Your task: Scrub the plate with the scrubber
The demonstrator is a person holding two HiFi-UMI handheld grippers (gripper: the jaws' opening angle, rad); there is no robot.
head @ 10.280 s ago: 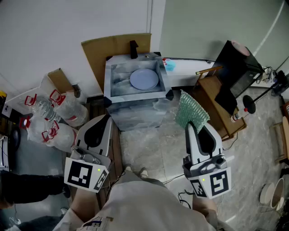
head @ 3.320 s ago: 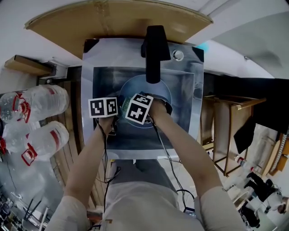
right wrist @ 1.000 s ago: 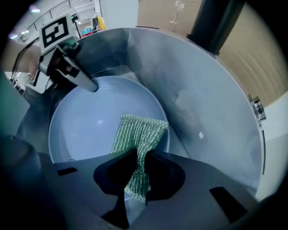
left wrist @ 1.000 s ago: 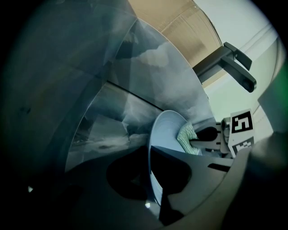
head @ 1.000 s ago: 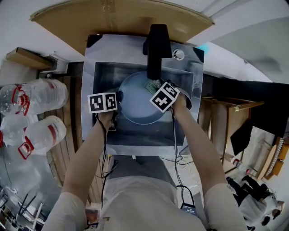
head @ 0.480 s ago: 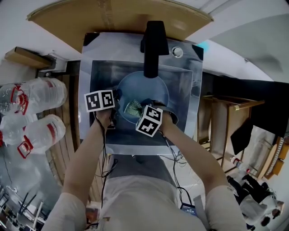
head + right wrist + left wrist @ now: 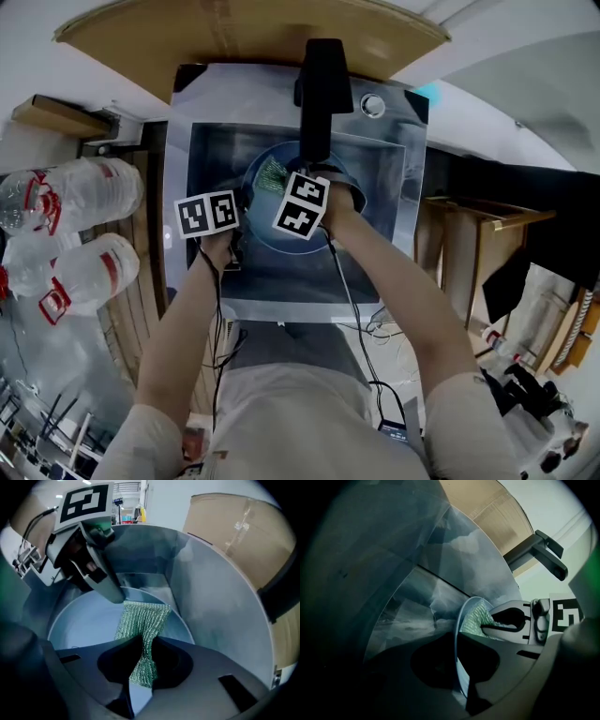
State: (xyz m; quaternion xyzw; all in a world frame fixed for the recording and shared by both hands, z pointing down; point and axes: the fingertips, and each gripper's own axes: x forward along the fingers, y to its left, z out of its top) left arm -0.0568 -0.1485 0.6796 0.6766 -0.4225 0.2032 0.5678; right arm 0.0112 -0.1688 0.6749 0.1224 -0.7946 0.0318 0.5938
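Observation:
A pale blue plate sits in the steel sink, tilted up on its left side. My left gripper has the plate's rim between its jaws, which are closing on it. My right gripper is shut on a green mesh scrubber, which lies against the plate's far left face below the faucet. In the right gripper view the scrubber hangs from my right gripper onto the plate, close to my left gripper. The left gripper view shows my left gripper and the scrubber.
A black faucet reaches over the plate from the back of the sink. Large water bottles lie on the floor to the left. Brown cardboard stands behind the sink. A wooden stand is on the right.
My right gripper has carried the scrubber from the plate's near side up to its far left part under the faucet. My left gripper has stayed at the plate's left rim.

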